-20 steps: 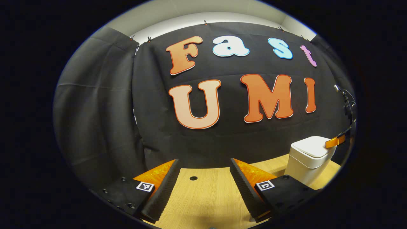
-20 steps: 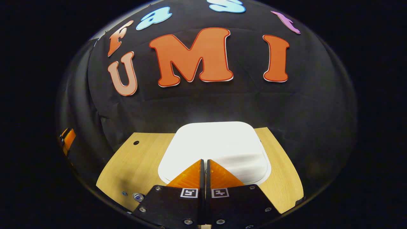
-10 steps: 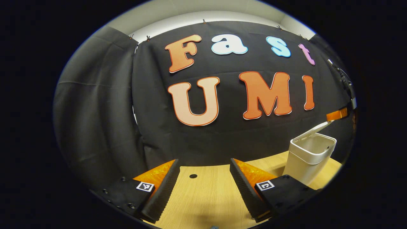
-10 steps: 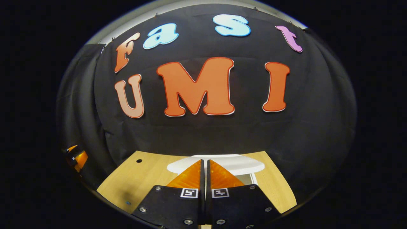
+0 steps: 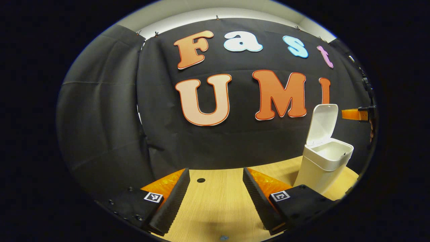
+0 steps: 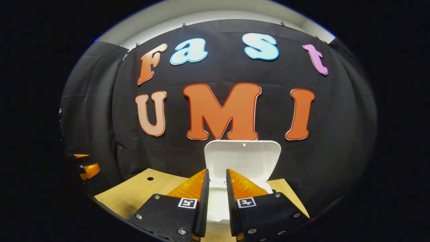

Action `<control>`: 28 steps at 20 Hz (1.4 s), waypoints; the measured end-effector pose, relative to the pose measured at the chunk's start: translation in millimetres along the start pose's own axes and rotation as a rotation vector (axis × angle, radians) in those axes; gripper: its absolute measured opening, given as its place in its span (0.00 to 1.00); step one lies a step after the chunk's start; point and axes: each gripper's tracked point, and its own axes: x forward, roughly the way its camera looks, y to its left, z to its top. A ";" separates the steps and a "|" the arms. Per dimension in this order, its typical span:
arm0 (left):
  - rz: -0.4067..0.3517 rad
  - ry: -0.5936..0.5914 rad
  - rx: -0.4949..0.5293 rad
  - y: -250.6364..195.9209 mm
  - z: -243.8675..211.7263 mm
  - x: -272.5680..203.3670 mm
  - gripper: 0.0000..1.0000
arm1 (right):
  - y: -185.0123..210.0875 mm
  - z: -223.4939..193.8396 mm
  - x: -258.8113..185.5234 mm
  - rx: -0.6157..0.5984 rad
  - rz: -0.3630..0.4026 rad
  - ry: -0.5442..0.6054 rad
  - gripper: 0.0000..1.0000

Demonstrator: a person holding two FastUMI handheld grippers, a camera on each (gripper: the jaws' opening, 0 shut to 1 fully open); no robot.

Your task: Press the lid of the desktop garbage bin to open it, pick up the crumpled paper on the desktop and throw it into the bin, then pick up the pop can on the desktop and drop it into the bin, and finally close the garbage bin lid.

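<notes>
White, smooth plastic makes up the bin [image 5: 324, 164], a squarish tub with rounded corners and a thick rolled rim, tapering a little toward its base. Its lid [image 5: 322, 123] stands upright on the back hinge, a shallow tray shape with a raised border (a small nub sits at the top middle of its inner face in the right gripper view), so the mouth is open. The bin stands on a pale wood-grain table [image 5: 218, 201] near the table's right end, close to the black cloth wall [image 5: 100, 117] that hangs in soft folds behind it.

The left gripper [image 5: 216, 196] hangs low over the bare table, its jaws spread wide with nothing between them; the inner faces of its fingers [image 5: 173, 201] are ribbed foam. A small round hole [image 5: 201, 180] pierces the tabletop just ahead of them. Open wood lies between this gripper and the bin.

The right gripper [image 6: 217, 198] sits directly in front of the bin, above its mouth, jaws parted by a narrow gap and holding nothing. In the left gripper view it [image 5: 352, 114] reaches in from the right edge, level with the raised lid and just beside it, not touching. The table's back edge meets the cloth right behind the bin.
</notes>
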 end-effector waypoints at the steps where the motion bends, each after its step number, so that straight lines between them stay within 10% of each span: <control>1: -0.003 0.006 0.001 -0.7 -3.3 0.7 1.00 | 11.0 -2.6 0.2 0.005 0.023 0.002 0.33; 17: -0.059 0.422 -0.099 -1.5 -135.3 7.4 0.97 | 133.4 -81.0 -18.9 -0.019 0.308 0.134 0.92; 28: -0.081 0.798 -0.187 -11.7 -283.1 -20.7 0.98 | 171.5 -171.5 -29.6 -0.079 0.390 0.290 0.98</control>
